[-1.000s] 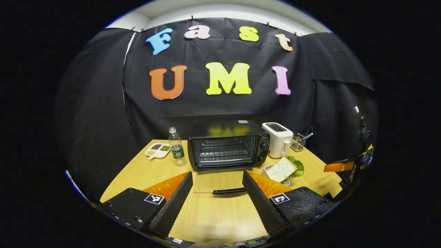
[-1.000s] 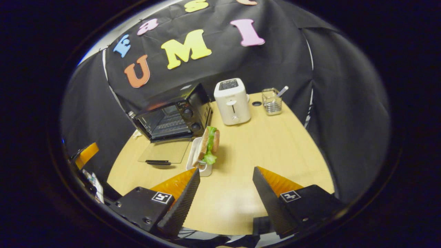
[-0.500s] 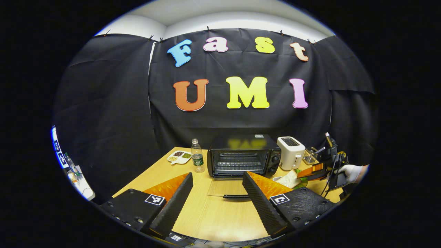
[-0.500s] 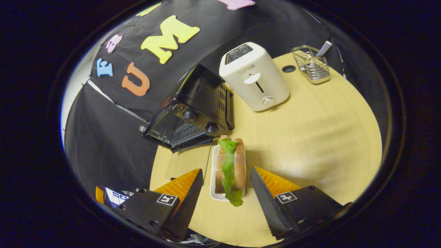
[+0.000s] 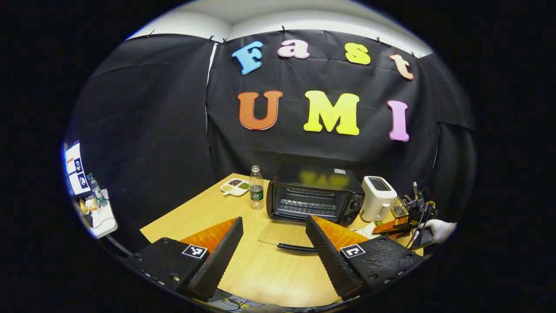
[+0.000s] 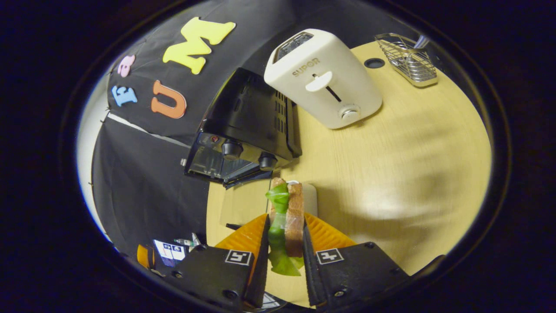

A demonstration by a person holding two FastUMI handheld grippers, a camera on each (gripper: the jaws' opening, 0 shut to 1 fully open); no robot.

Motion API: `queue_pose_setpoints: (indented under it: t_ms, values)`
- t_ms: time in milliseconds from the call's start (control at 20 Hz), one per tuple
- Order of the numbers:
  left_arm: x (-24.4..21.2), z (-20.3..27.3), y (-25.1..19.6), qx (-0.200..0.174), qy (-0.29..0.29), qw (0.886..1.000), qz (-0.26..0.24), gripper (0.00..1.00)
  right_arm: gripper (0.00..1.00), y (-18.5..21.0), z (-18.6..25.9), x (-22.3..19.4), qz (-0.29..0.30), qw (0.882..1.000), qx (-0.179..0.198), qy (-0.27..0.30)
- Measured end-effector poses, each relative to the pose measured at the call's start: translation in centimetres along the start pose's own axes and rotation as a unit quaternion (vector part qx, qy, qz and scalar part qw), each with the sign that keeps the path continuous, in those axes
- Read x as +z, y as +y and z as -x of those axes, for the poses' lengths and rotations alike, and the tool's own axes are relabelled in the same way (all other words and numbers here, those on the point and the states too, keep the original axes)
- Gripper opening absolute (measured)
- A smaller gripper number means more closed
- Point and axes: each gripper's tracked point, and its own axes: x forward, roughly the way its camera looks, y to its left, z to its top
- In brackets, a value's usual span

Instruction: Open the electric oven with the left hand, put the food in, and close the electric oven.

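The right tongs [image 6: 283,254] clamp the sandwich [image 6: 286,219] over its white dish [image 6: 309,195]. The left tongs [image 5: 273,243] hang wide open, empty, near the oven [image 5: 315,195], whose glass door [image 5: 282,232] lies flat on the desk [image 5: 204,208].

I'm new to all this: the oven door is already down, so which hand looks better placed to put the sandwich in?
The right. The right gripper is shut on the sandwich, just in front of the oven. The left gripper is open and holds nothing.

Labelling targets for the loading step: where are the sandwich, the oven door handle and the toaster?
sandwich [image 6: 292,217]: right gripper view, brown bread side.
oven door handle [image 5: 296,248]: left gripper view, middle of the black bar.
toaster [image 6: 323,80]: right gripper view, white front face.
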Motion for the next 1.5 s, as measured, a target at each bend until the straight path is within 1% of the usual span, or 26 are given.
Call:
queue_pose_setpoints:
  t_ms: [50,100,150,200,250,400,450,500,550,650,700,750,800,850,900,1000,1050,1100,1200,1250,1350,1450,1500]
  values:
    - [0.1,-0.1,0.2,-0.001,-0.001,1.000,-0.003,0.95,0.30,0.2,0.2,0.0,0.007,1.000,-0.002,-0.004]
    - [0.0,-0.3,0.1,-0.004,0.000,1.000,-0.003,0.95,0.39,0.7,0.6,0.2,0.014,1.000,-0.003,-0.011]
    - [-0.3,-0.4,0.3,-0.008,0.001,1.000,-0.002,0.95,0.29,1.5,1.1,0.3,0.017,1.000,-0.002,-0.017]
    - [-0.5,-0.5,0.5,-0.011,0.002,1.000,-0.001,0.95,0.30,2.6,1.7,0.5,0.020,1.000,0.003,-0.024]
    - [-0.7,-0.7,0.8,-0.016,0.002,1.000,-0.001,0.95,0.39,4.0,2.4,0.7,0.022,0.999,0.009,-0.035]
    - [-1.3,-1.0,2.1,-0.027,-0.002,1.000,-0.015,0.95,0.39,9.1,3.9,1.3,0.035,0.996,0.029,-0.077]
    - [-1.5,-1.2,2.7,-0.032,-0.005,0.999,-0.025,0.96,0.29,11.0,4.3,1.4,0.036,0.994,0.035,-0.096]
    - [-1.6,-1.3,3.1,-0.038,-0.006,0.999,-0.038,0.95,0.39,12.9,4.5,1.5,0.033,0.992,0.040,-0.116]
    - [-1.9,-1.5,3.6,-0.044,-0.002,0.998,-0.049,0.95,0.39,14.7,4.5,1.3,0.027,0.989,0.047,-0.135]
    - [-1.6,-1.4,4.0,-0.072,-0.011,0.995,-0.061,0.96,0.39,17.8,3.8,1.0,0.020,0.983,0.058,-0.175]
    - [-1.5,-1.6,4.1,-0.087,-0.008,0.994,-0.063,0.95,0.29,18.8,3.1,0.9,0.020,0.979,0.059,-0.193]
    - [-1.6,-1.8,4.3,-0.102,-0.003,0.993,-0.065,0.95,0.39,19.6,2.4,0.6,0.006,0.976,0.060,-0.210]
    - [-1.7,-1.9,4.6,-0.116,0.000,0.991,-0.065,0.95,0.39,20.5,1.6,0.1,-0.012,0.972,0.068,-0.225]
    - [-1.6,-2.0,4.7,-0.131,0.002,0.989,-0.066,0.96,0.39,21.3,0.8,-0.1,-0.031,0.967,0.077,-0.242]
    - [-1.9,-2.0,4.9,-0.142,0.006,0.987,-0.071,0.96,0.39,21.6,-0.1,-0.2,-0.051,0.961,0.078,-0.262]
    - [-1.9,-2.4,5.3,-0.163,0.015,0.983,-0.087,0.96,0.38,21.1,-3.0,-0.7,-0.057,0.951,0.065,-0.297]
    - [-2.0,-2.4,5.7,-0.172,0.021,0.981,-0.091,0.95,0.39,20.7,-4.5,-1.3,-0.070,0.947,0.058,-0.307]
    - [-2.1,-2.6,5.9,-0.180,0.027,0.978,-0.099,0.95,0.39,20.7,-5.7,-1.4,-0.096,0.939,0.063,-0.325]
    - [-2.2,-3.0,6.8,-0.183,0.035,0.975,-0.123,0.95,0.39,20.6,-8.1,-1.9,-0.155,0.919,0.085,-0.352]
    - [-2.1,-3.1,7.1,-0.188,0.036,0.973,-0.127,0.96,0.38,20.3,-9.2,-2.3,-0.173,0.913,0.090,-0.360]
    - [-2.3,-3.1,7.2,-0.198,0.045,0.972,-0.119,0.96,0.39,20.3,-10.9,-2.2,-0.189,0.898,0.091,-0.388]
    - [-2.3,-3.2,7.2,-0.207,0.048,0.970,-0.119,0.96,0.39,20.6,-12.7,-1.6,-0.201,0.885,0.096,-0.408]
    - [-2.2,-3.2,7.2,-0.214,0.048,0.968,-0.121,0.96,0.39,20.4,-13.8,-1.4,-0.210,0.884,0.093,-0.407]
